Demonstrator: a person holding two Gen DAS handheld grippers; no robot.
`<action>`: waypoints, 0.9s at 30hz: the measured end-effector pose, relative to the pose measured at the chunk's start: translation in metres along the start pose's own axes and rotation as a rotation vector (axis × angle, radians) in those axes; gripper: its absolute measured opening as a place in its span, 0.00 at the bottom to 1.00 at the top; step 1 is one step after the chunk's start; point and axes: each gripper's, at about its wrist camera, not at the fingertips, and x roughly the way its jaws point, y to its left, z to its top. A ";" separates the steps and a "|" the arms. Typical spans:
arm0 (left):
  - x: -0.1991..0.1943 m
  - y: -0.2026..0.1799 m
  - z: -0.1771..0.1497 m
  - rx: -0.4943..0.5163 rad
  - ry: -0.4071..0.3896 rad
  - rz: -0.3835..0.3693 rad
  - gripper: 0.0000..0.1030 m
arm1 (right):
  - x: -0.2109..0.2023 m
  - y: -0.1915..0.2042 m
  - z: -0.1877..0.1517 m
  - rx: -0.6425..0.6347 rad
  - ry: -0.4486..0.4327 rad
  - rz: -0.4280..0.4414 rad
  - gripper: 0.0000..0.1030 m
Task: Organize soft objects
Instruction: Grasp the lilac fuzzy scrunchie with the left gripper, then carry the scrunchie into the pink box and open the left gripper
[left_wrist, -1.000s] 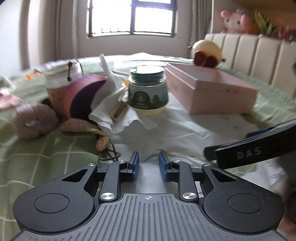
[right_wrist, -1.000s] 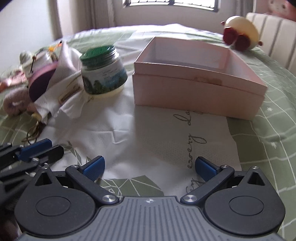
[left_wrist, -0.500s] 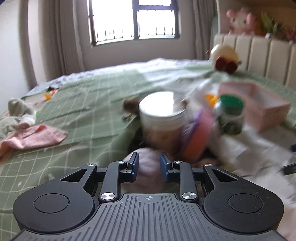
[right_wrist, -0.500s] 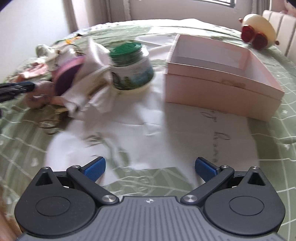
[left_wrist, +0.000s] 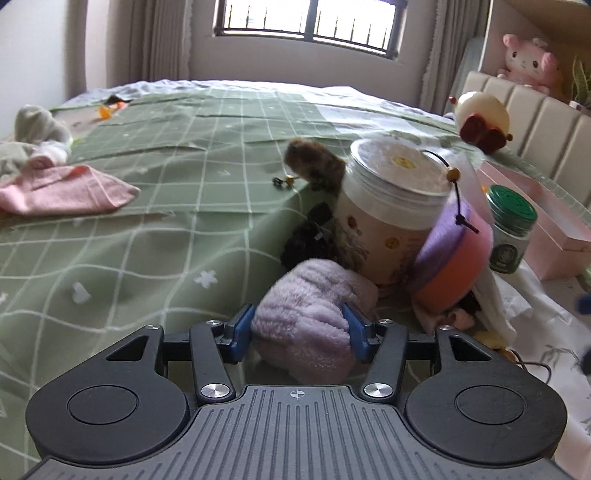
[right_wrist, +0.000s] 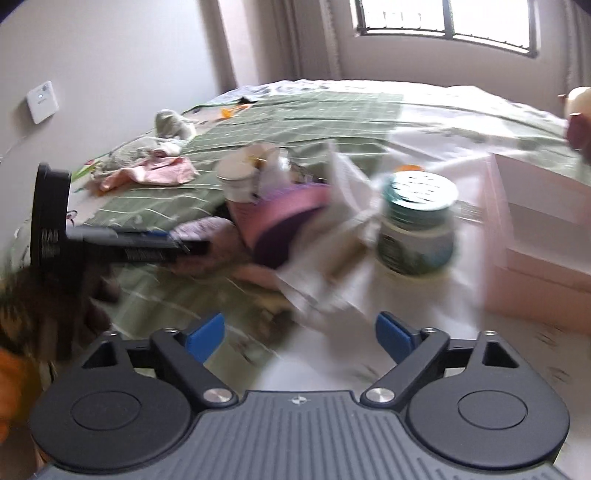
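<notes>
Soft objects are what we are sorting, scattered over a green checked bedspread, the largest thing in view. On its far side sits an open pink box, which we judge the likely place for them. Next down in size, a pink cloth lies flat well off to the left, and a white lidded tub stands in the clutter with a purple-and-orange round cushion leaning against it. A green-lidded jar stands just beyond, between the cushion and the box.

Smaller still, and nearest us, is the lilac plush scrunchie. It lies on the bedspread just in front of the tub. Our left gripper has it between the blue pads, which press on either flank; the jaws are partly closed and the pile bulges past them, so we reckon contact is made, though whether the squeeze is firm we cannot tell.

We expect it to be very light, limp and compressible, not fragile. Gripping across its thick middle, as now, should hold best; a hold on the fluffy edge could slip free.

Our right gripper hangs over white paper, jaws wide apart and holding nothing; that view is blurred.
</notes>
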 end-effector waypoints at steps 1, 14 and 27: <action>-0.002 -0.001 -0.002 0.001 -0.012 0.002 0.56 | 0.010 0.006 0.005 0.000 0.014 0.004 0.75; -0.070 -0.036 -0.023 0.045 -0.133 -0.107 0.46 | 0.010 0.015 -0.004 -0.015 0.104 0.021 0.10; -0.087 -0.192 -0.011 0.186 -0.047 -0.495 0.45 | -0.159 -0.079 -0.046 0.088 -0.075 -0.148 0.10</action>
